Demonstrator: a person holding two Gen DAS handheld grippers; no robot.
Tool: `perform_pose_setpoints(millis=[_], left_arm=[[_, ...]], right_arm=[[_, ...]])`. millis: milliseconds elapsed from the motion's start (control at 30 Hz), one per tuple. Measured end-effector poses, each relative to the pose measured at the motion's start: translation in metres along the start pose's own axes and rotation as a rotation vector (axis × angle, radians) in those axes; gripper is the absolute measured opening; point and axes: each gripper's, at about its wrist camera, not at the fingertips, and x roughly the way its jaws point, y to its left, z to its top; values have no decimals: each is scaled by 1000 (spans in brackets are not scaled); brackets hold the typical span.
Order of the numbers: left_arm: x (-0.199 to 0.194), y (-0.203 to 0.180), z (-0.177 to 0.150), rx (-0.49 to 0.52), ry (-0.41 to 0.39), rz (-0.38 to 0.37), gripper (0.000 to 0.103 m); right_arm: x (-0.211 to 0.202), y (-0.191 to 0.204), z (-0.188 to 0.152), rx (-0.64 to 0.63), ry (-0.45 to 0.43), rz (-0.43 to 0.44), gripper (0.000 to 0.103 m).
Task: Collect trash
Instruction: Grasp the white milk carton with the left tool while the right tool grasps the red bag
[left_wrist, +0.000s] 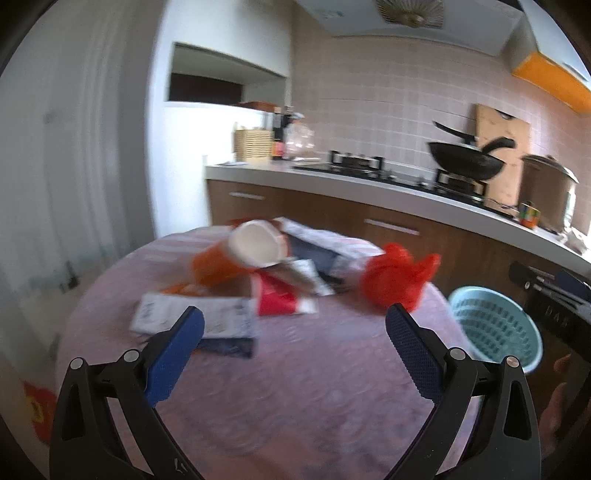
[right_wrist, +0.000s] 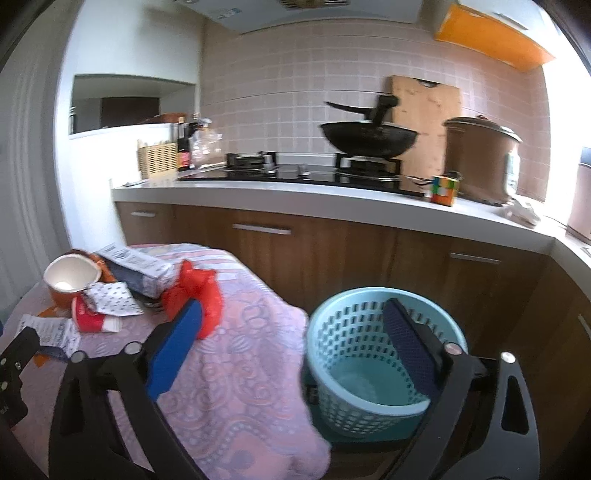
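Both grippers up over the pink patterned cloth-covered tabletop (right_wrist: 236, 354). The left gripper (left_wrist: 294, 328) is spread wide with nothing between its blue pads. The right gripper (right_wrist: 291, 328) is just as wide and carrying nothing. Trash sits in a heap at the far side of the tabletop: a crumpled red plastic bag (left_wrist: 397, 275), a tipped orange paper cup with a white inside (left_wrist: 243, 253), a red and white wrapper (left_wrist: 279, 297) and a white printed packet (left_wrist: 192, 317). The light blue perforated plastic basket (right_wrist: 373, 354) stands on the floor beside the tabletop.
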Motion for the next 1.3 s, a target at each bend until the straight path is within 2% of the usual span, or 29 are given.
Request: perform_pose_setpoints(millis=[33, 100, 200, 267, 367, 467, 633, 700, 833, 1033, 1133, 1200, 1300], left_arm=[[0, 7, -2, -15, 5, 14, 95], [2, 27, -9, -62, 30, 62, 95], [11, 50, -12, -118, 80, 87, 95], [23, 61, -9, -142, 125, 92, 95], [42, 60, -5, -128, 181, 80, 95], [62, 51, -2, -89, 215, 111, 95], [103, 39, -3, 5, 294, 226, 94], [110, 39, -3, 33, 304, 273, 91], [97, 54, -2, 9, 298, 265, 88], [58, 111, -17, -91, 302, 322, 88], [38, 145, -22, -132, 301, 379, 88], [28, 161, -21, -164, 298, 349, 87], [24, 165, -14, -215, 290, 257, 87]], right_arm=[[2, 6, -1, -14, 4, 22, 77], [8, 20, -3, -45, 20, 74, 52], [19, 37, -7, -71, 60, 136, 33], [29, 49, -9, -73, 92, 188, 32], [44, 59, -10, -70, 124, 207, 32], [57, 60, -11, -44, 162, 213, 32], [72, 55, -8, -33, 197, 198, 32], [76, 52, -7, -28, 202, 196, 32], [83, 50, -9, -24, 219, 196, 32], [84, 60, -15, -35, 233, 227, 32], [82, 68, -15, -45, 234, 252, 32], [81, 74, -15, -52, 232, 264, 32], [79, 82, -14, -59, 229, 281, 32]])
